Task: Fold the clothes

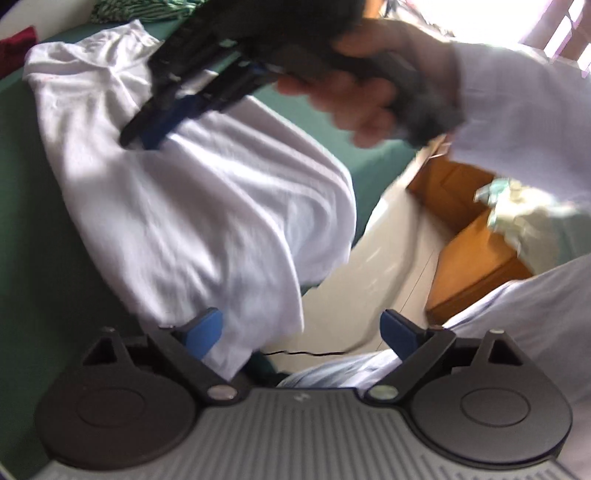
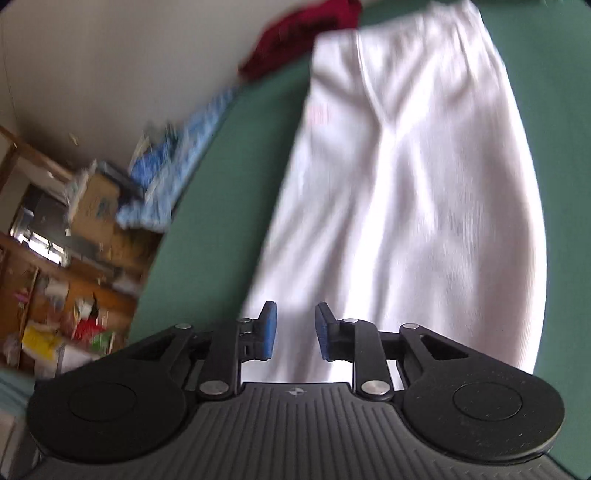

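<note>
A white T-shirt lies lengthwise on the green table, and its near hem hangs over the table's edge. My left gripper is open wide at that hem, with the cloth's corner beside its left pad and nothing pinched. In the left wrist view a hand holds my right gripper low over the shirt's upper part. Seen from the right wrist, the right gripper stands open with a narrow gap above the white shirt, and no cloth is between its pads.
A dark red garment and a green striped one lie at the table's far end. A blue patterned cloth hangs off the left side. Beyond the edge are pale floor, wooden furniture and cluttered shelves.
</note>
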A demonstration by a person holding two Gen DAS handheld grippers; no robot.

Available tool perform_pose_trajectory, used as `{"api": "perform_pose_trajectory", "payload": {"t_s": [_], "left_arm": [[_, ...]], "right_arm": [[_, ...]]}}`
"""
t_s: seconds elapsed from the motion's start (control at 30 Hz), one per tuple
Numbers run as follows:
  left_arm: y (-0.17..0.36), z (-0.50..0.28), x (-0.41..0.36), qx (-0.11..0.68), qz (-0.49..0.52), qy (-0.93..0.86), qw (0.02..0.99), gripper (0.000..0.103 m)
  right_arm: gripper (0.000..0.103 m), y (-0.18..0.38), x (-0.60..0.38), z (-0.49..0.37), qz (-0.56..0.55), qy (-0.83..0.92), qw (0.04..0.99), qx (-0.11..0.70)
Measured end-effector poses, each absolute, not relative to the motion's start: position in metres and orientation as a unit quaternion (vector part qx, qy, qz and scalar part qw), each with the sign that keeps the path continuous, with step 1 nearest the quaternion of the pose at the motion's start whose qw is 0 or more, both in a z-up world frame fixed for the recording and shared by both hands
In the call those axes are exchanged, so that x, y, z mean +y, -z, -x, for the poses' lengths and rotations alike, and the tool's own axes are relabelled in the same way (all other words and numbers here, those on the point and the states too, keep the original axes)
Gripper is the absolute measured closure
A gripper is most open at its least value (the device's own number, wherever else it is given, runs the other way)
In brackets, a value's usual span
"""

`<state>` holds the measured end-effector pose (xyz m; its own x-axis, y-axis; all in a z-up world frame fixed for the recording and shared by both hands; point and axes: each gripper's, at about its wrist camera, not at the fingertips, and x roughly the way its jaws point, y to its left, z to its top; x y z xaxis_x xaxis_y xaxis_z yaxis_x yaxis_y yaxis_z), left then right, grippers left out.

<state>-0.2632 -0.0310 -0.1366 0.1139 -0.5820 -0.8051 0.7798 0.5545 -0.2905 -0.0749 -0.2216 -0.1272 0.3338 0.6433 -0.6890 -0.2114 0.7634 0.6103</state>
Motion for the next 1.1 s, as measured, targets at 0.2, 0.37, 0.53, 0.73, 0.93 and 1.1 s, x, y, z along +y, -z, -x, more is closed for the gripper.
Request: {"api": "perform_pose_trajectory", "payload": {"t_s": [0.2,0.37,0.53,0.73,0.93,1.1], "left_arm": [[0.144,0.289,-0.019,0.464,-0.132,0.464,0.743,0.011],[0.145,0.292,-0.016,0.446,-0.162,0.439,0.763,0.010],[0.163,0.280,-0.023,0.444,-0.181,0.399,0.782,0.011],[0.184,0.285,-0.032,0.457,-0.202,0.343,0.796,0.008],[0.203,0.281,-0.034,0.474,-0.198,0.252,0.820,0.015],[0.191,0.289,-0.037,0.459,-0.161,0.257,0.835,0.007]], "right_arm": [[0.075,0.123,-0.250,0.154,-0.213,-0.204,0.828,0.477],[0.069,0.121,-0.225,0.189,-0.210,-0.238,0.830,0.458],[0.074,0.127,-0.216,0.194,-0.196,-0.229,0.848,0.435],[0.077,0.129,-0.239,0.211,-0.201,-0.226,0.853,0.425],[0.084,0.133,-0.272,0.244,-0.189,-0.210,0.844,0.457],[0.070,0.129,-0.292,0.265,-0.173,-0.224,0.846,0.452]]}}
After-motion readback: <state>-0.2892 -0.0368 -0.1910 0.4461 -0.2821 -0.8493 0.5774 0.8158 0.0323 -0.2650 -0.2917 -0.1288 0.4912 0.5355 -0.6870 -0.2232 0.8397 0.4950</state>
